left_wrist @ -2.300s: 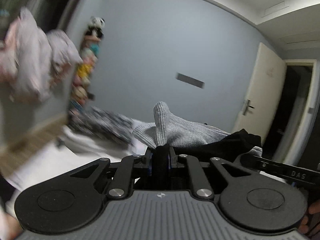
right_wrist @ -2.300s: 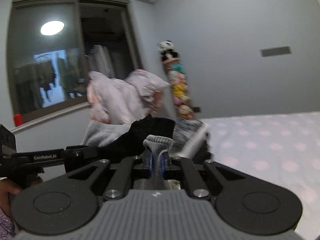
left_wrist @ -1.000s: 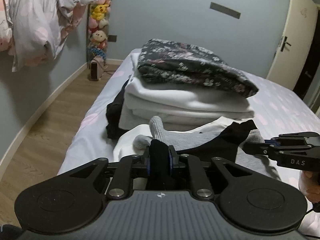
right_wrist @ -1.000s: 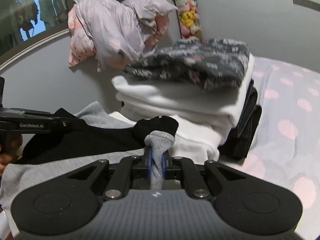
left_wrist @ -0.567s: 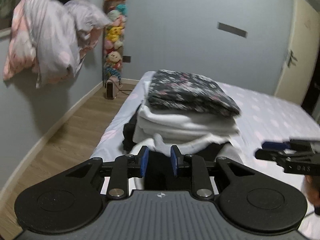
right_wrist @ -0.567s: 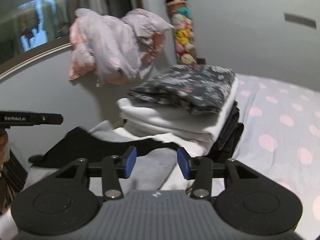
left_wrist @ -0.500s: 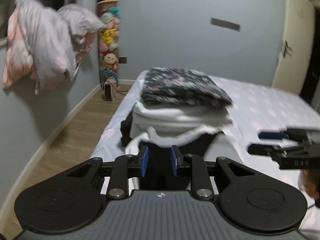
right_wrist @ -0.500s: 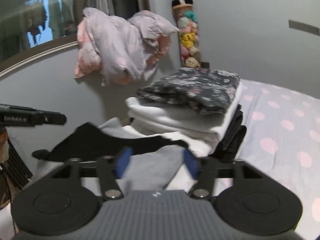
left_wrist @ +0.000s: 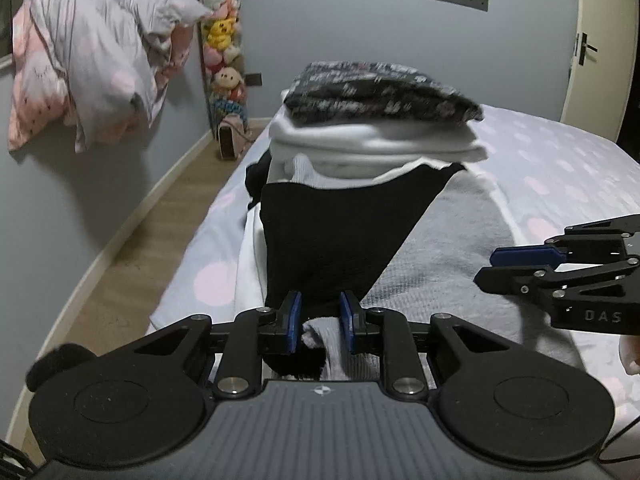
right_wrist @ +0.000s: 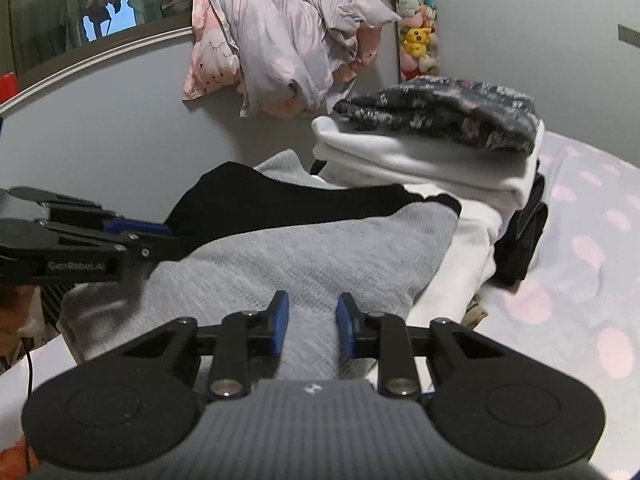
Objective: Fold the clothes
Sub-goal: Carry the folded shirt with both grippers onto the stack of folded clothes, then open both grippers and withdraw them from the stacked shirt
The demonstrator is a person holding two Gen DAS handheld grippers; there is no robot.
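The left gripper (left_wrist: 319, 322) points forward and downward, its blue-padded jaws a narrow gap apart with cloth lying between them; whether the pads press on it cannot be told. From the right wrist view it reaches in from 9 o'clock. The right gripper (right_wrist: 309, 322) also tilts downward, its jaws closing with grey fabric in the gap, the pads not visibly pinching it. From the left wrist view it enters from 3 o'clock, with a bit of the person's hand (left_wrist: 629, 354) behind it.
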